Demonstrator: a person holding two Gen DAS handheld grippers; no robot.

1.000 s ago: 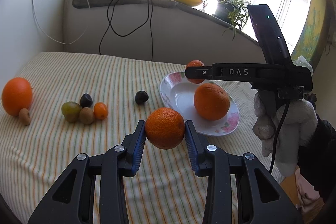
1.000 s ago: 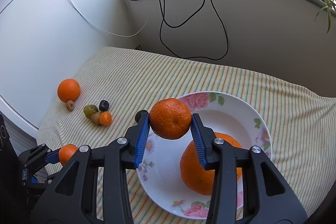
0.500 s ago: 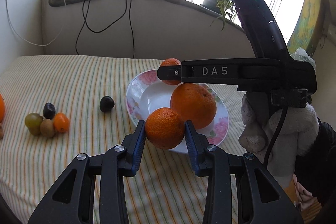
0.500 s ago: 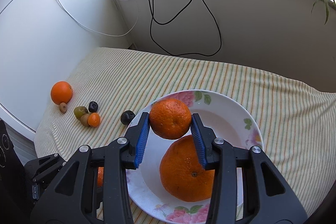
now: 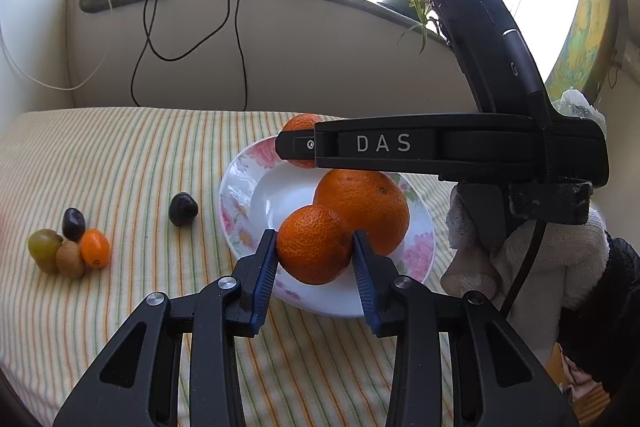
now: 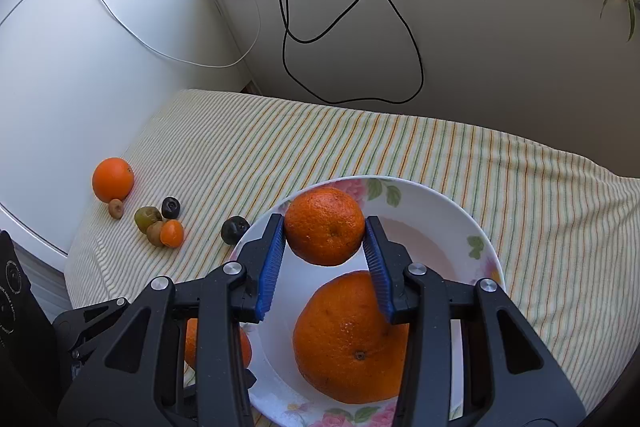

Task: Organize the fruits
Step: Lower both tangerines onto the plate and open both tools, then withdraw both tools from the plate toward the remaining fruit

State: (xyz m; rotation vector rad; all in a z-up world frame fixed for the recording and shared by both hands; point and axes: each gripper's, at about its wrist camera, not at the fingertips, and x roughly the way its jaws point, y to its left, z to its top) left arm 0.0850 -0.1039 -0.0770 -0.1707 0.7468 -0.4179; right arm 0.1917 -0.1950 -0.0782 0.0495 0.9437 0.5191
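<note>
My left gripper (image 5: 315, 253) is shut on a mandarin (image 5: 314, 245) and holds it over the near rim of the floral plate (image 5: 240, 187). My right gripper (image 6: 325, 227) is shut on another mandarin (image 6: 324, 225) above the far part of the plate (image 6: 478, 227). A large orange (image 5: 362, 209) lies in the plate, also in the right wrist view (image 6: 348, 337). The right gripper shows from the side in the left wrist view, its tip by its mandarin (image 5: 300, 125). The left gripper's mandarin (image 6: 191, 343) shows low in the right wrist view.
On the striped cloth (image 6: 320, 139) left of the plate lie a dark plum (image 5: 183, 209), a cluster of small fruits (image 5: 68, 247) and, further left, an orange (image 6: 113, 179). Black cables (image 6: 360, 27) hang down the wall behind. A white wall stands at the left.
Both grippers moved with their mandarins towards and over the plate. The left gripper's mandarin now hangs over the plate's near rim beside the large orange.
</note>
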